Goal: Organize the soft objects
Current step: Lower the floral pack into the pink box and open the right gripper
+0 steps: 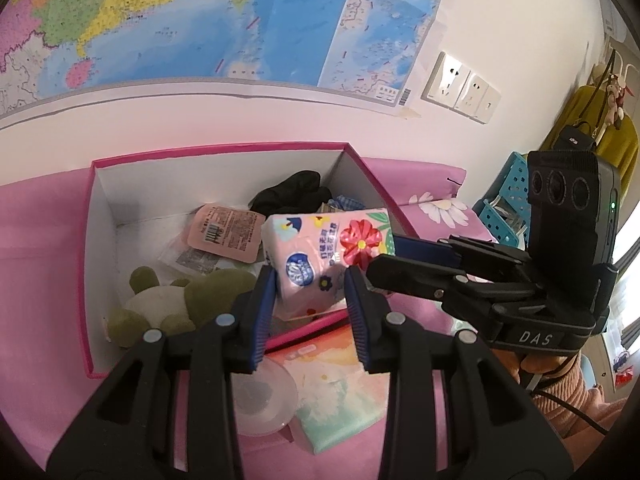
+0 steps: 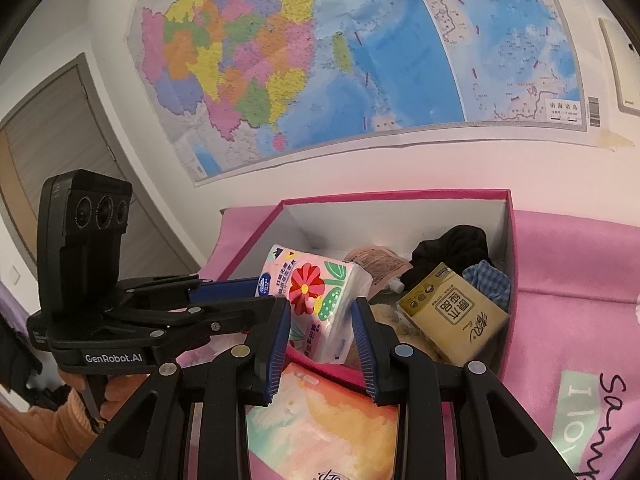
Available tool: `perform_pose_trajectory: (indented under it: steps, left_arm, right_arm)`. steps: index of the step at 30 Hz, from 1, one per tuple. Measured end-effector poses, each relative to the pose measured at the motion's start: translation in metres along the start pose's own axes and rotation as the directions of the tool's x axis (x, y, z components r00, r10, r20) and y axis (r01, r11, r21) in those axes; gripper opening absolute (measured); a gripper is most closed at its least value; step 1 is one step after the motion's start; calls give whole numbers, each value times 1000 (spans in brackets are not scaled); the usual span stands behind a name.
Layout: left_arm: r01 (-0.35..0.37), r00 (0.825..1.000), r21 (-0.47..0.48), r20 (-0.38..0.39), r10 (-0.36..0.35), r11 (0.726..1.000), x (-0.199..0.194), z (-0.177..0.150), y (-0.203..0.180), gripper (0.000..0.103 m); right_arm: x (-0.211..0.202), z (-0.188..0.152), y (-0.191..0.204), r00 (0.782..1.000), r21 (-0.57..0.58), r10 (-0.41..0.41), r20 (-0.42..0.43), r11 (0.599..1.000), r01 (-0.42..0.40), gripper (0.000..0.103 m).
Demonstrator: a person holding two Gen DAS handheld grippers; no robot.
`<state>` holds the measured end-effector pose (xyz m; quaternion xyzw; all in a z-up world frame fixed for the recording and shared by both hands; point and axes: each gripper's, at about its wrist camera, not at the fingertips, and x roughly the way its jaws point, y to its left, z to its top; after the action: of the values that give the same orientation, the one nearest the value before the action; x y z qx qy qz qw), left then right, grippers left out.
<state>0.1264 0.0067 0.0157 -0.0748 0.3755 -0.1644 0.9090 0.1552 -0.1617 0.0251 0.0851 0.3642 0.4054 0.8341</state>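
Observation:
A pink flowered tissue pack (image 1: 320, 256) hangs over the open pink box (image 1: 90, 240), near its front edge. My left gripper (image 1: 310, 280) is shut on the pack's lower end. My right gripper (image 1: 386, 254) comes in from the right and pinches the end with the red flower. In the right wrist view the same pack (image 2: 316, 304) sits between the right gripper's (image 2: 320, 312) blue pads, and the left gripper (image 2: 264, 290) grips it from the left. In the box lie a green and white plush toy (image 1: 168, 304), a black cloth (image 1: 296, 194) and a pink pouch (image 1: 228, 232).
A tan tissue pack (image 2: 452, 316) and a blue checked cloth (image 2: 488, 280) lie at the box's right end. An orange and teal pack (image 1: 340, 400) and a clear round dish (image 1: 260, 400) lie on the pink sheet before the box. A blue basket (image 1: 504, 200) stands right.

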Motion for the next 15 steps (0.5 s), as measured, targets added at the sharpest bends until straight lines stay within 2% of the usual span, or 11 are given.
perform_pose_trajectory:
  steps: [15]
  left_arm:
    - [-10,1000,-17,-15,10,1000,10,4,6,36]
  right_arm:
    - [9,4,-4,1000,15,-5,-13,1000,5,32]
